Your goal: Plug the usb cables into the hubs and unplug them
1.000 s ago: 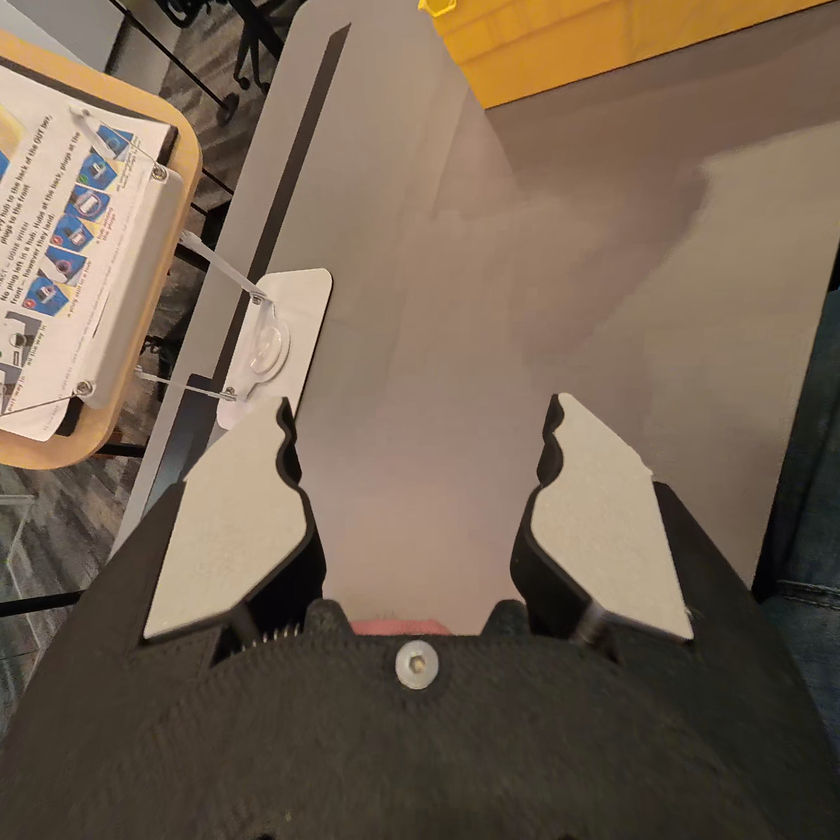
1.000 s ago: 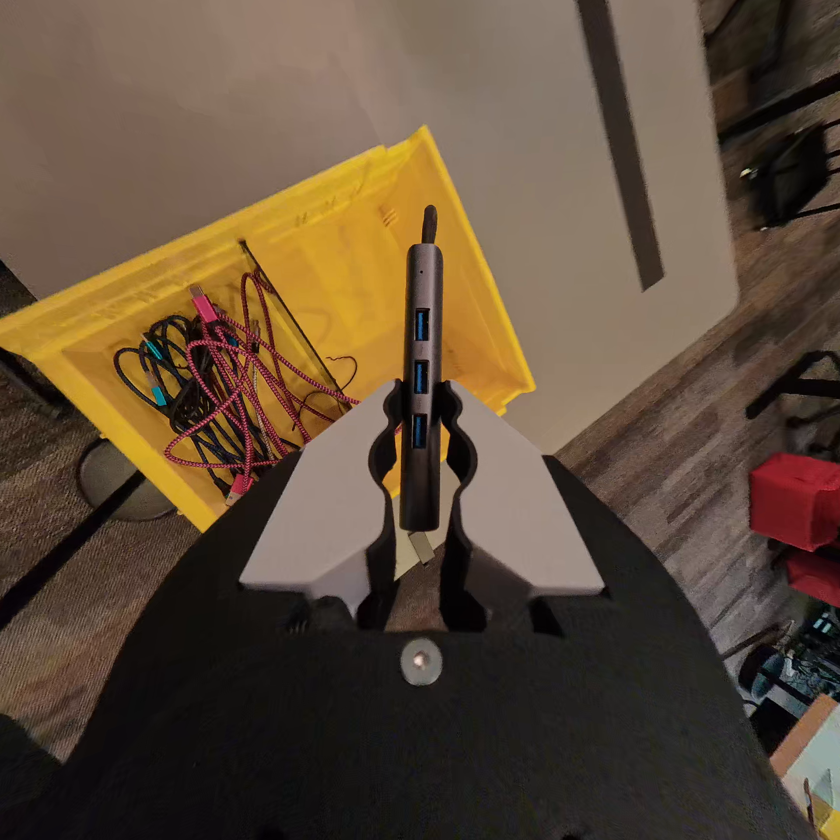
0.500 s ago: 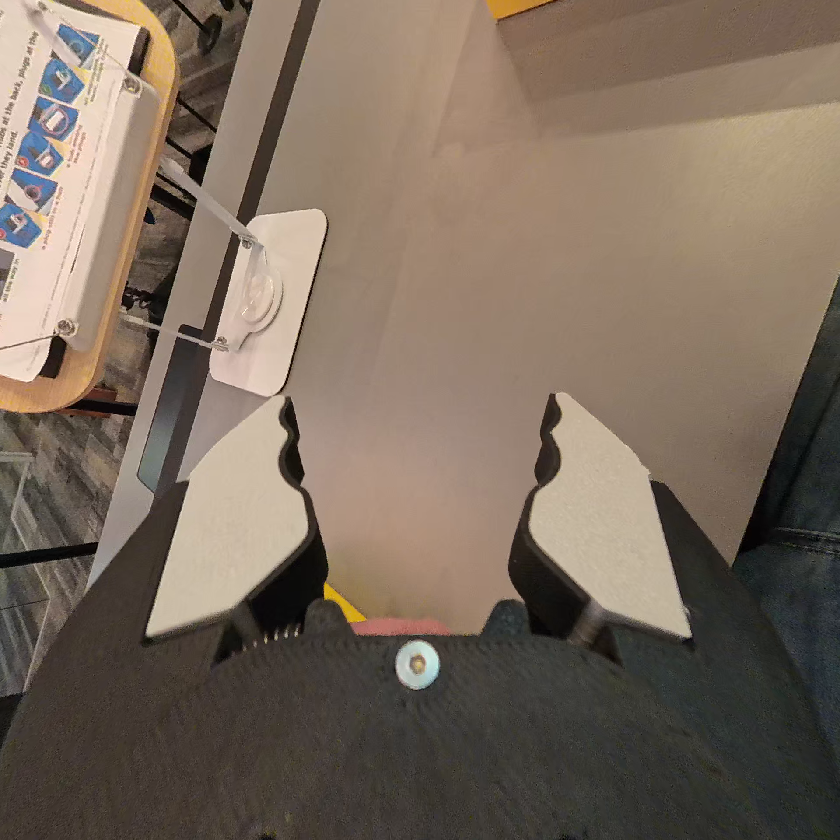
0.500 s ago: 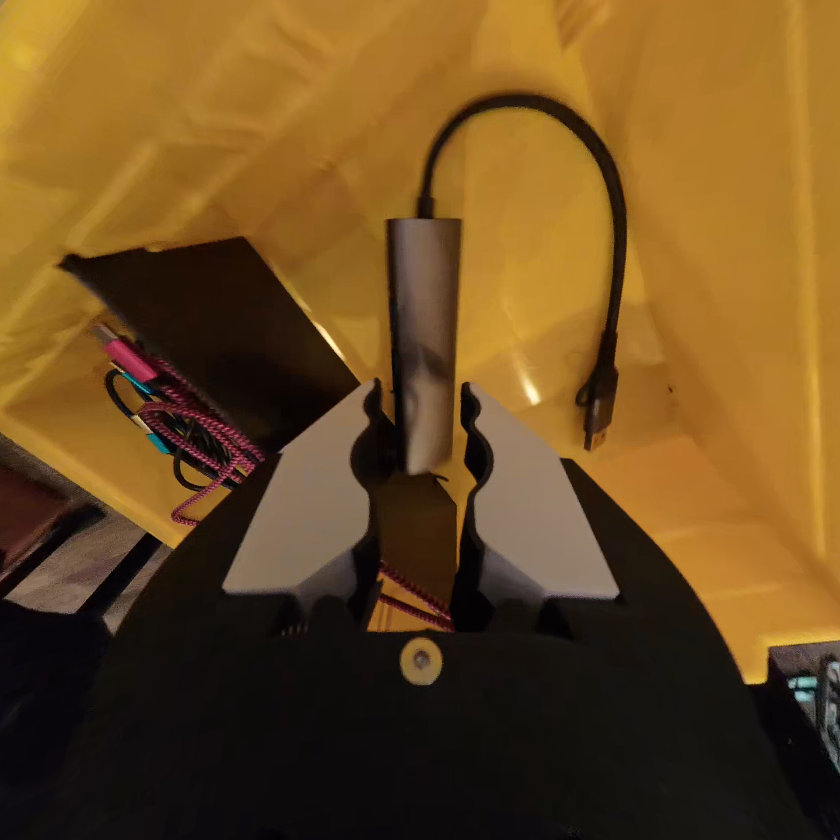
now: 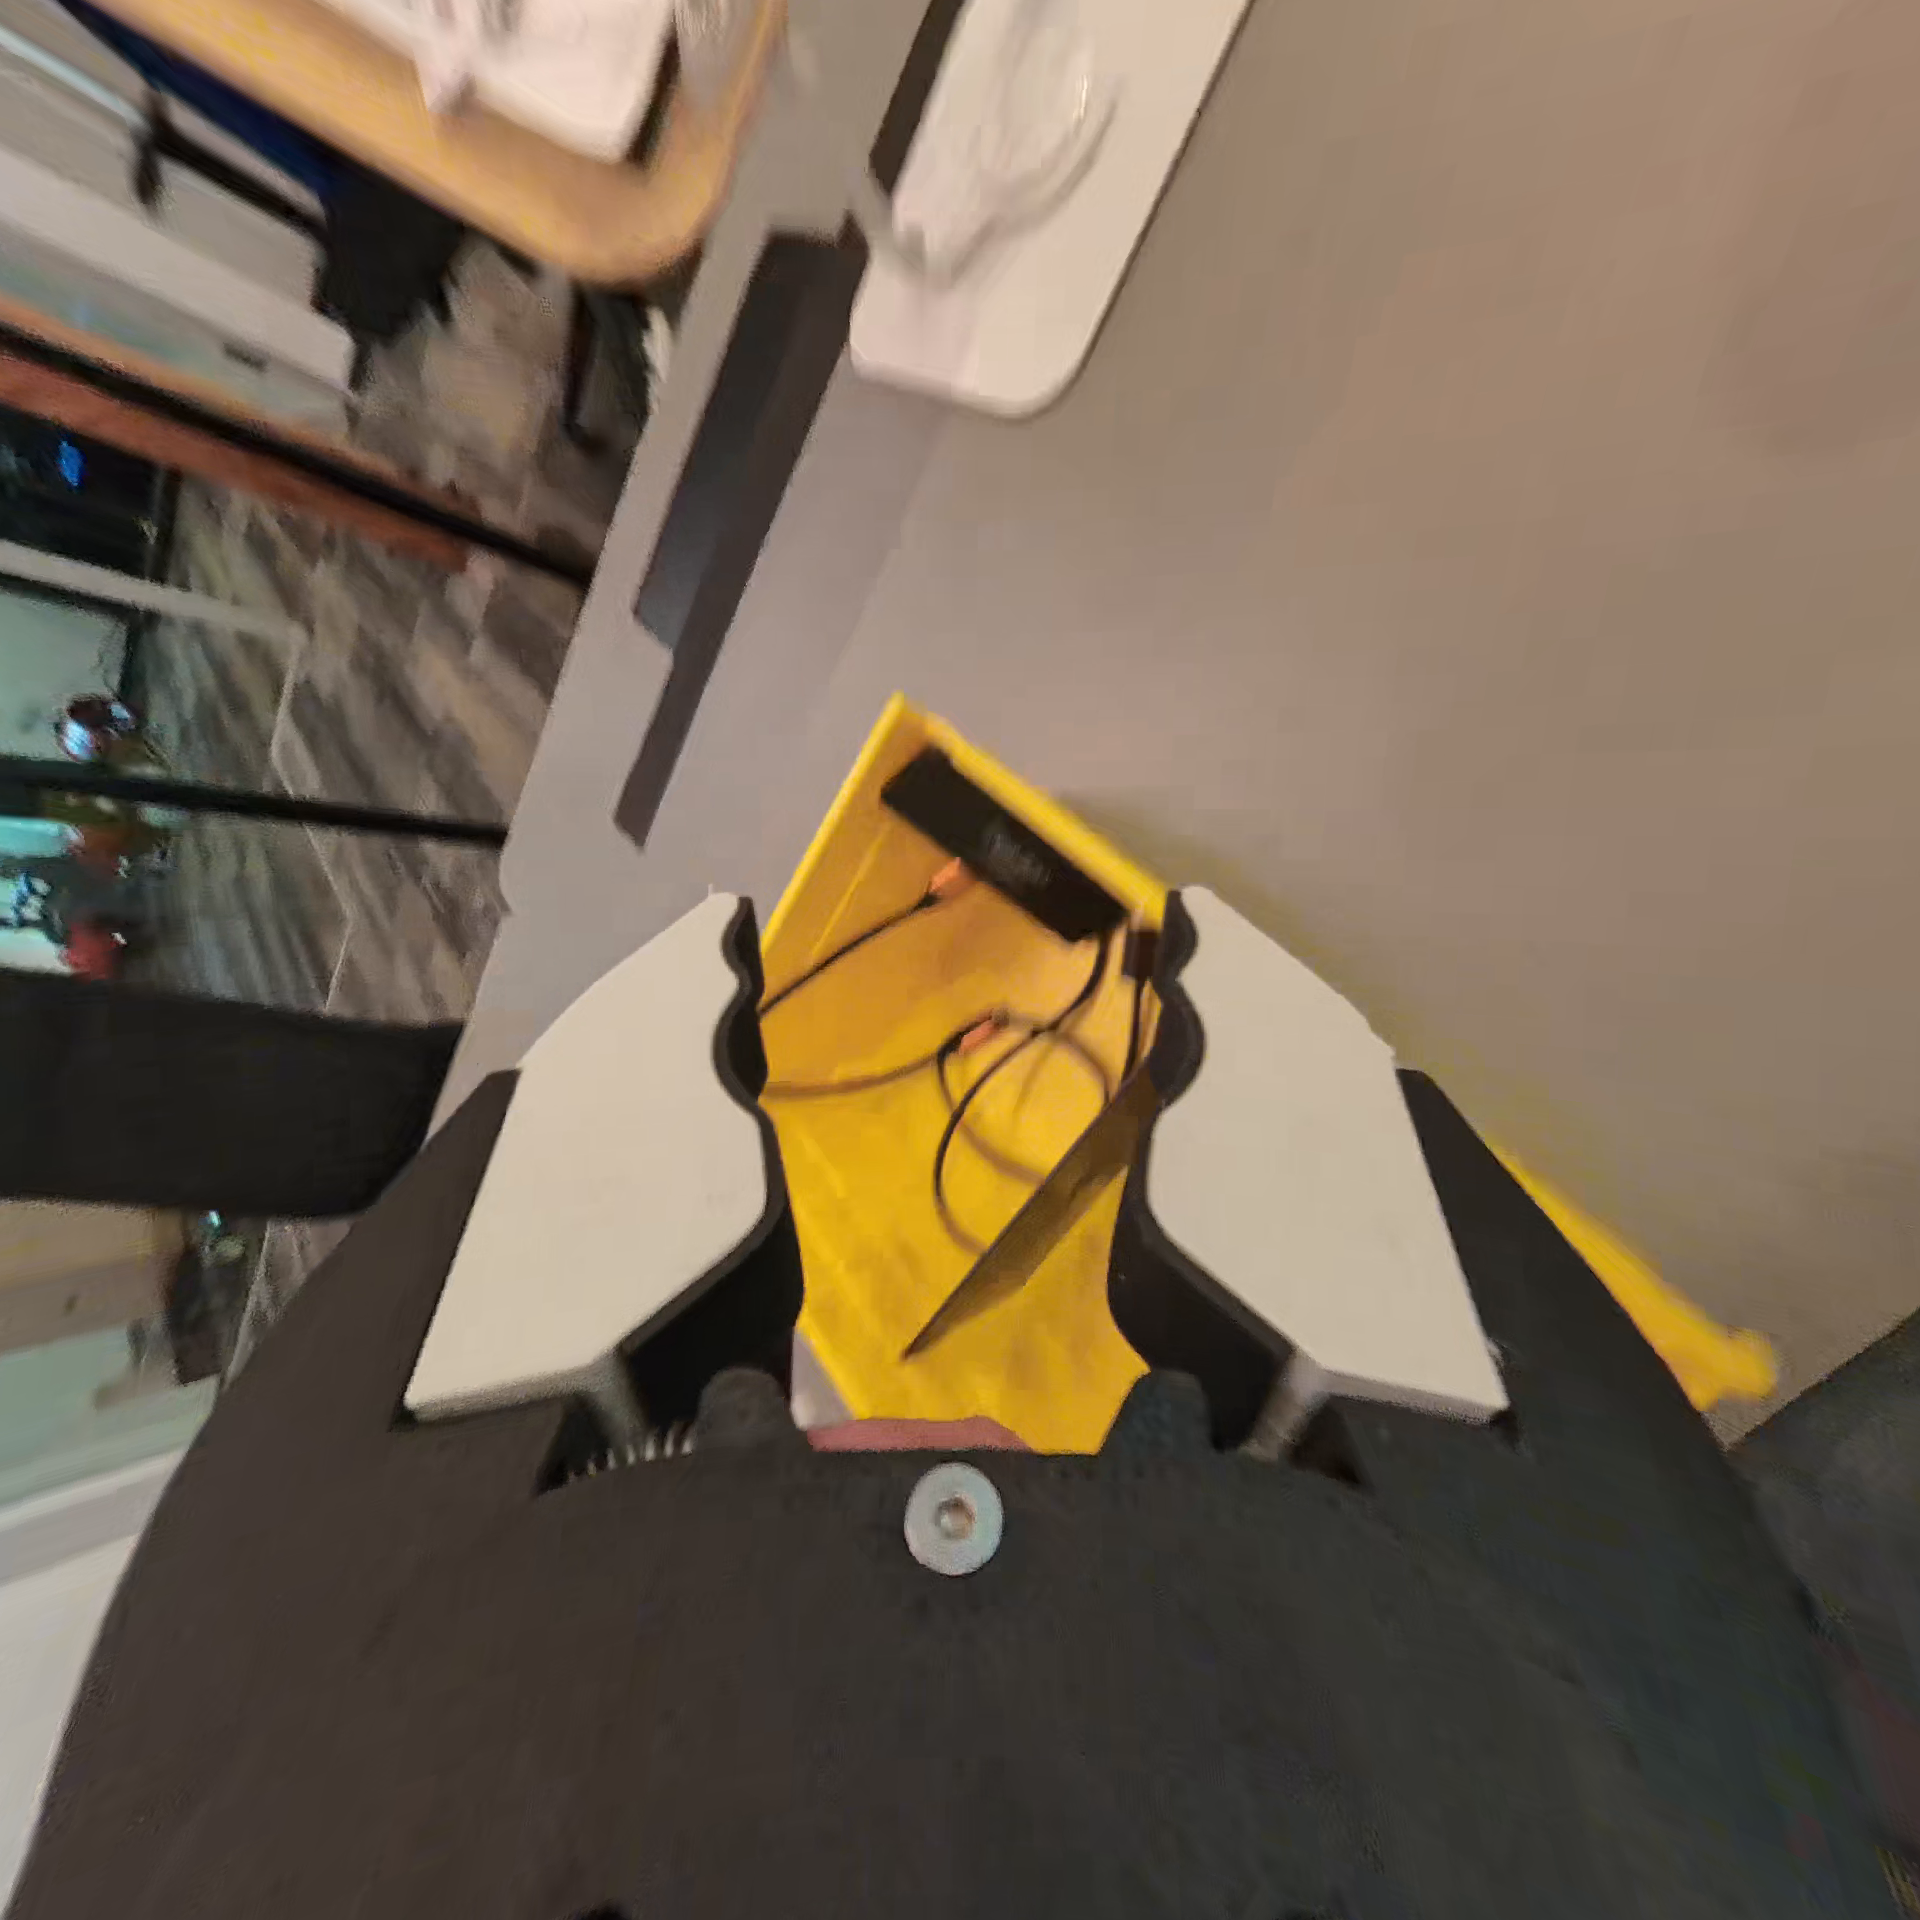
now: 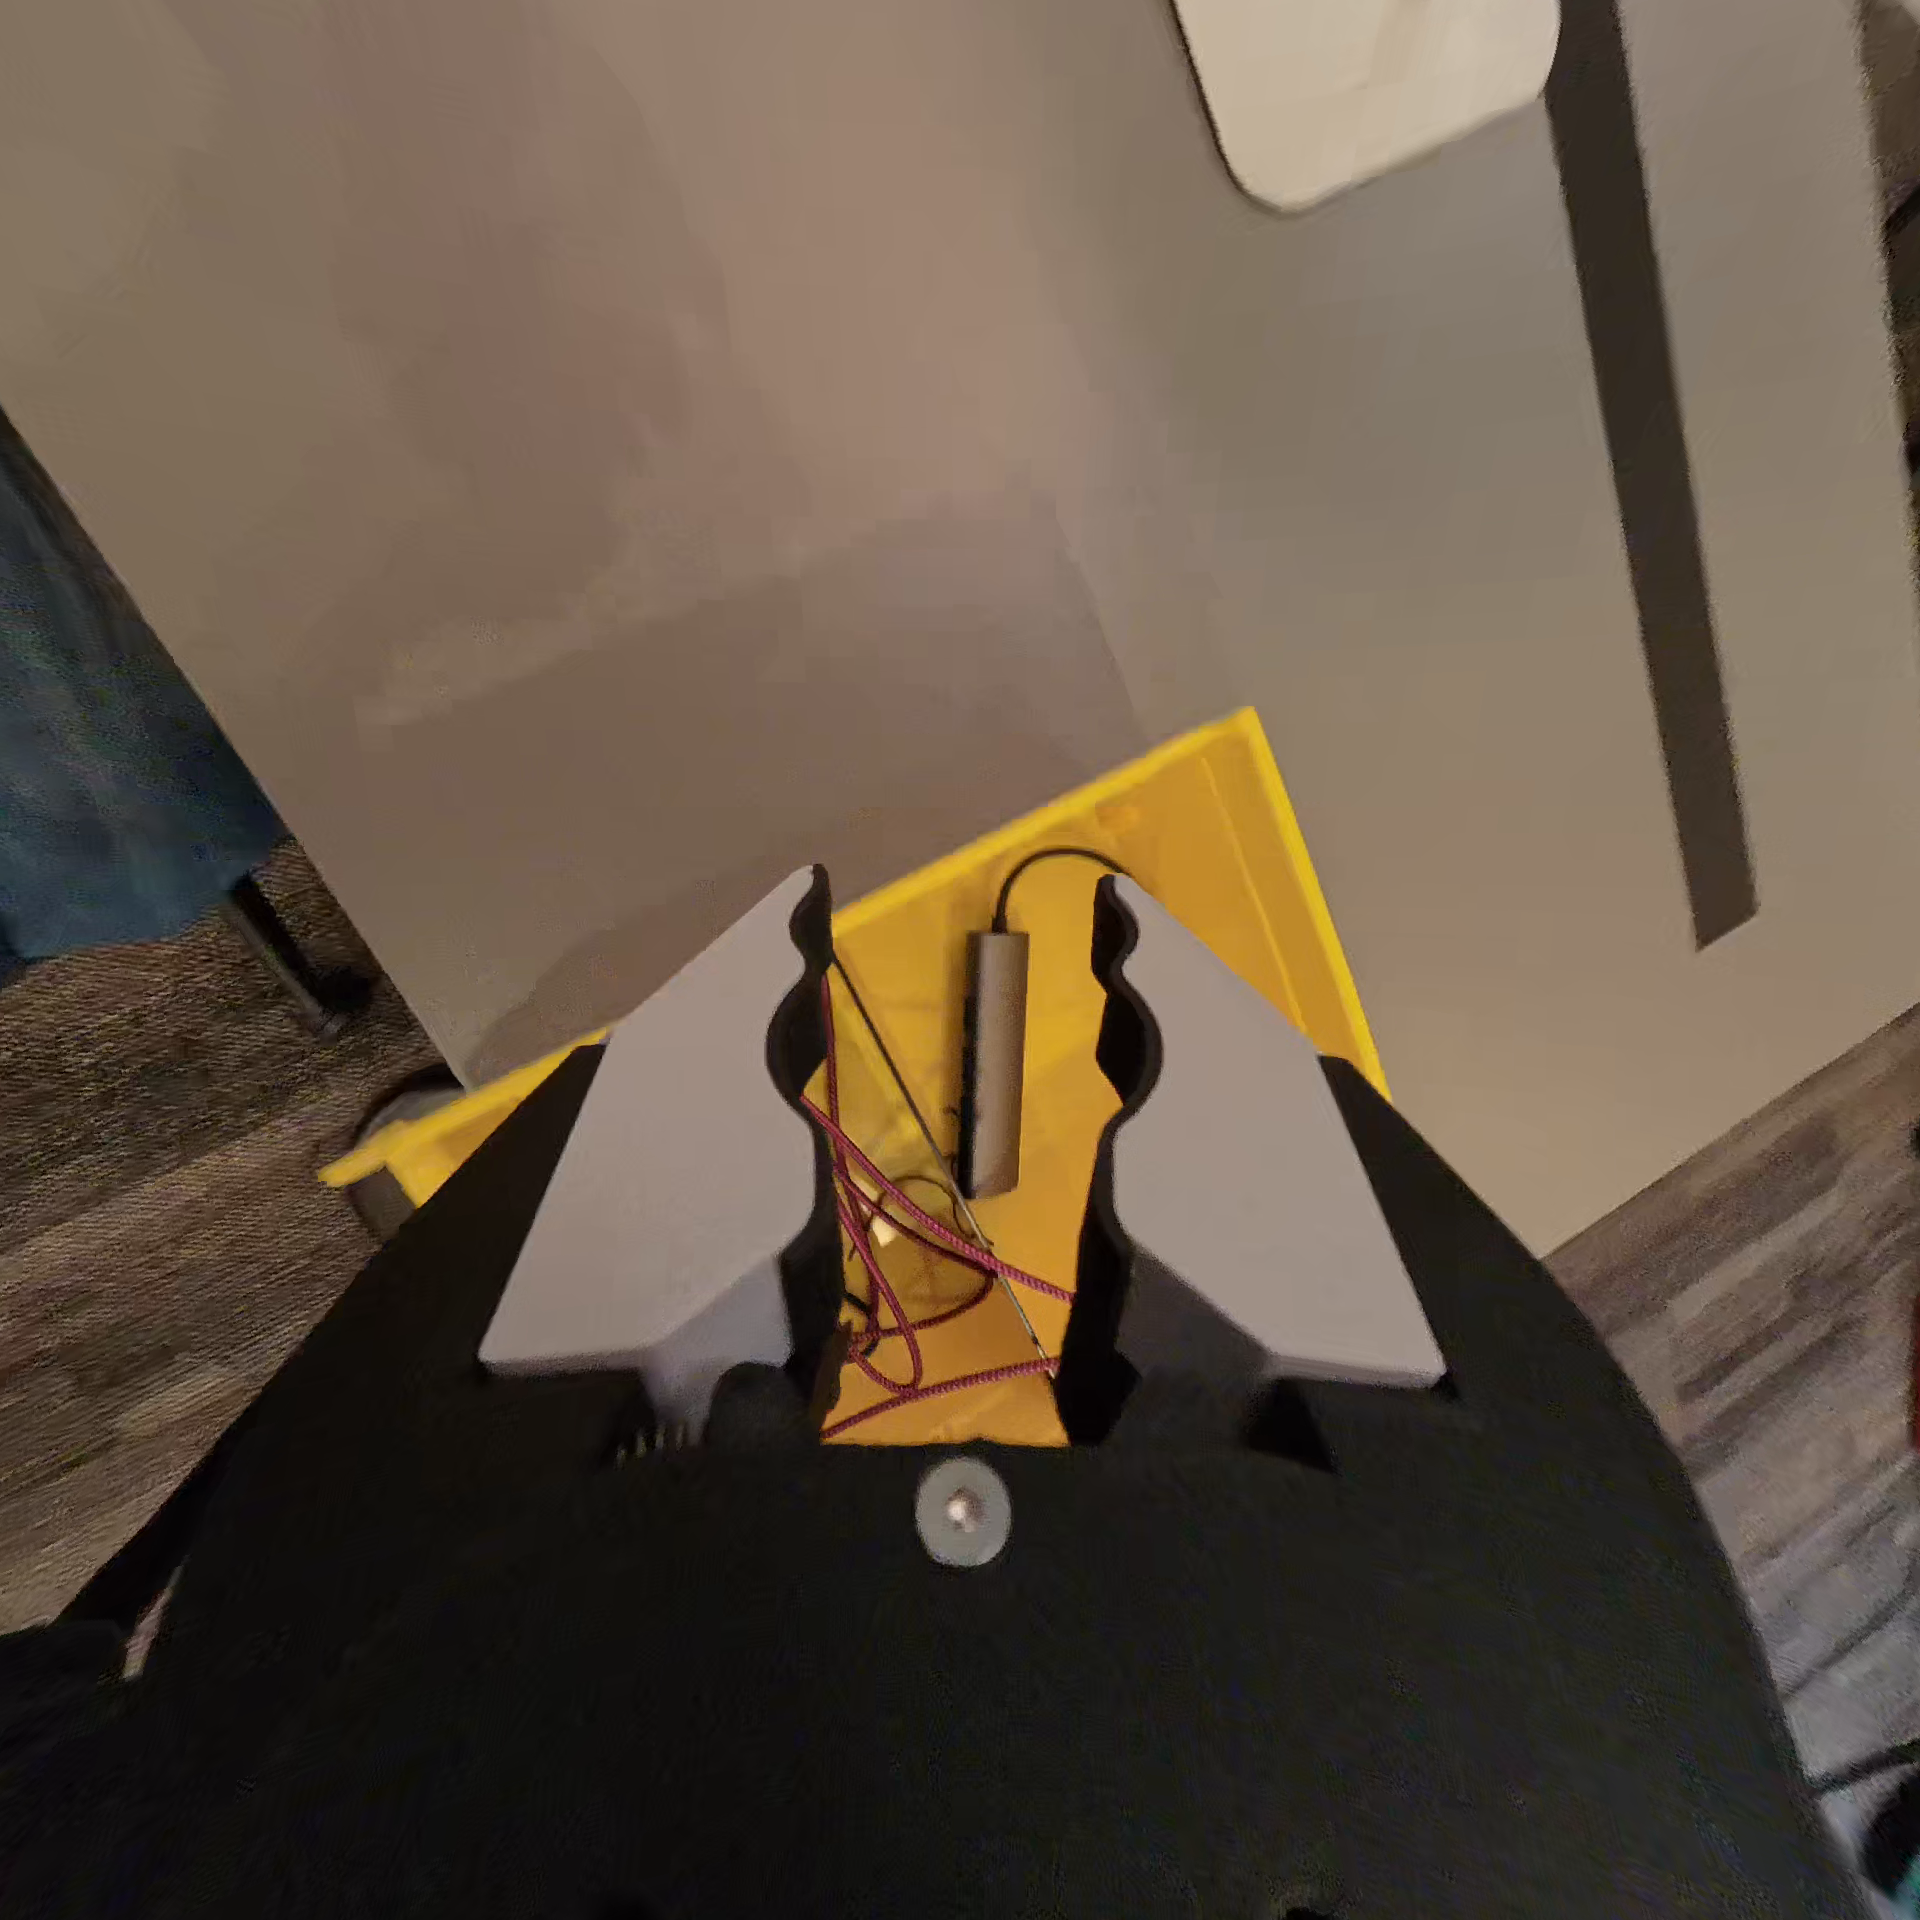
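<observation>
In the right wrist view my right gripper (image 6: 961,888) is open and empty above a yellow bin (image 6: 1247,831). A grey USB hub (image 6: 997,1060) with a short black lead lies in the bin, clear of both fingers. Magenta braided cables (image 6: 904,1247) lie on the other side of a thin divider. In the blurred left wrist view my left gripper (image 5: 951,914) is open and empty above a yellow bin (image 5: 831,883). That bin holds a black hub (image 5: 997,862) and thin black cables with orange plugs (image 5: 977,1039).
The bins stand at the edge of a grey table (image 5: 1455,623) that has a dark slot (image 6: 1652,520). A white stand base (image 5: 997,208) sits on it and also shows in the right wrist view (image 6: 1371,83). A wooden side table (image 5: 520,156) stands beyond. A person's jeans (image 6: 104,779) show at left. Left tips to right tips: about 50 centimeters.
My right gripper opened, left the grey hub in the bin and pulled back above it. My left gripper swung from the bare table to over a yellow bin, and its jaws narrowed somewhat.
</observation>
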Demonstrator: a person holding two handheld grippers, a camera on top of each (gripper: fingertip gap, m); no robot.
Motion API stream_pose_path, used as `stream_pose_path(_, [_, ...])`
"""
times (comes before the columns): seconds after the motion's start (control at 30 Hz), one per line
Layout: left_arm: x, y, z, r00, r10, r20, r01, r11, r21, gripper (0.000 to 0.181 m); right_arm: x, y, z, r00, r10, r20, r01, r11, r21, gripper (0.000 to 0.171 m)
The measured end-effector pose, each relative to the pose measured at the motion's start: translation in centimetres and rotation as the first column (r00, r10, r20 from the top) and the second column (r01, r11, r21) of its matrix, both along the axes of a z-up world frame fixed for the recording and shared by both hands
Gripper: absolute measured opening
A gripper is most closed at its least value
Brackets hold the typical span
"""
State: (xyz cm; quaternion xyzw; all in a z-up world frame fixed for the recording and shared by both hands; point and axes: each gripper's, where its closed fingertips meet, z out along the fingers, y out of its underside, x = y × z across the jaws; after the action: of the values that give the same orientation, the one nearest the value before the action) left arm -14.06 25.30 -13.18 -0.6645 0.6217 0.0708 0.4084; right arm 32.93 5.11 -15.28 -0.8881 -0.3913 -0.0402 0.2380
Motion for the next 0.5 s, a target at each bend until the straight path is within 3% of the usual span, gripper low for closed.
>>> stream_pose_path(0.17, [-5.4, 4.8, -4.3, 0.985, 0.056, -0.164, -0.075, 0.991, -0.107, 0.061, -6.2, -0.8, 1.3, 0.992, 0.122, -0.024, -0.12, 0.991, 0.064, 0.043])
stream_pose_path(0.33, [-4.7, 7.0, -9.1, 0.973, 0.017, -0.229, -0.066, 0.976, -0.206, 0.056, -10.6, -1.4, 0.9, 0.974, 0.208, -0.091, -0.201, 0.977, 0.075, 0.041])
stream_pose_path(0.5, [-1.6, 8.6, -12.6, 0.992, 0.104, -0.075, -0.125, 0.915, -0.383, 0.054, -12.7, -1.6, 0.2, 0.963, 0.241, -0.122, -0.232, 0.969, 0.086, 0.04])
